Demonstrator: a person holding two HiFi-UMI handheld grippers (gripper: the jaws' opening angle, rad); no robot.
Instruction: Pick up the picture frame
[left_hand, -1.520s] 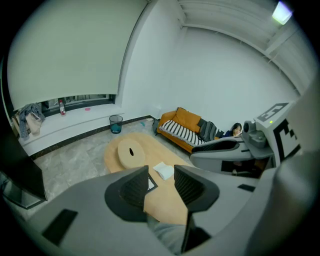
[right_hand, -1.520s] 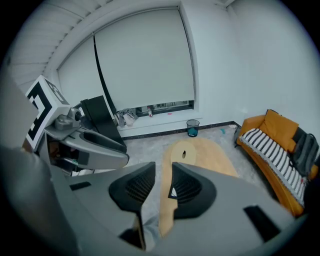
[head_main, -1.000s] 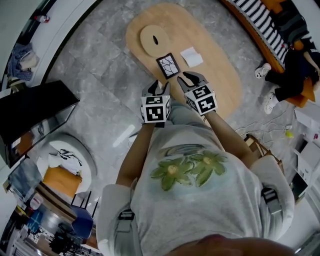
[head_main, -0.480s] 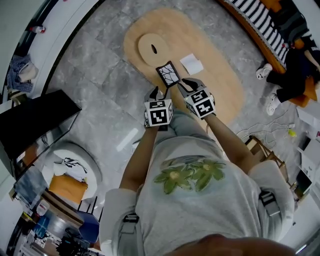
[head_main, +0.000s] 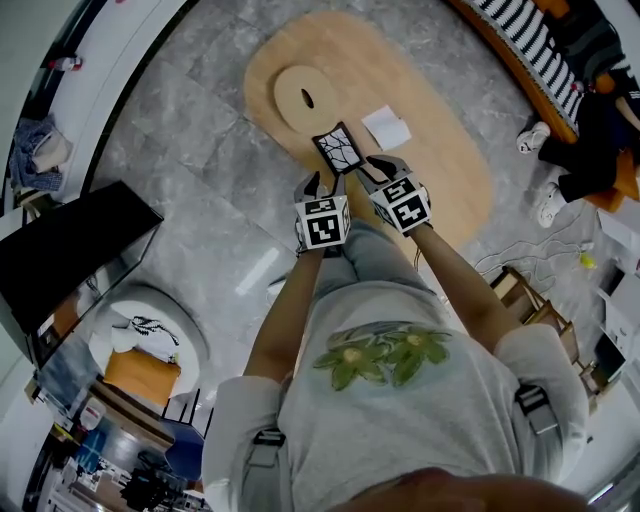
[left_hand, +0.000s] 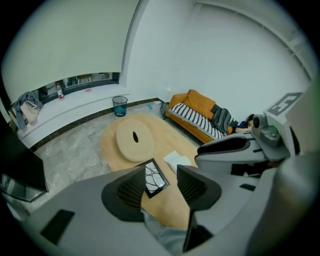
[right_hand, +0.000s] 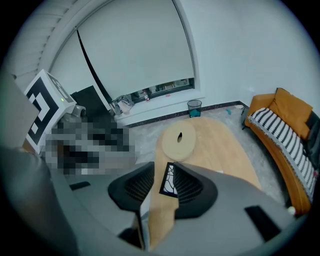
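The picture frame (head_main: 337, 148) is small and black, with a white branch-pattern print, and it lies flat on the oval wooden table (head_main: 440, 190). Both grippers hover just short of its near edge, apart from it. My left gripper (head_main: 320, 186) is at its near left and stands wide open with nothing between the fingers. In the left gripper view the frame (left_hand: 154, 178) shows through the gap of that gripper (left_hand: 161, 187). My right gripper (head_main: 373, 166) is at the near right, its jaws opening and empty. The frame (right_hand: 169, 180) lies beyond the right gripper (right_hand: 162, 186).
A round wooden disc (head_main: 305, 95) with a dark slot and a white paper (head_main: 385, 128) lie on the table beyond the frame. An orange sofa (head_main: 520, 40) with a striped blanket and a person (head_main: 590, 140) are at the right. A black screen (head_main: 70, 240) stands at the left.
Both grippers have sunk and moved forward, closer to the frame's near edge. The frame has not moved on the table.
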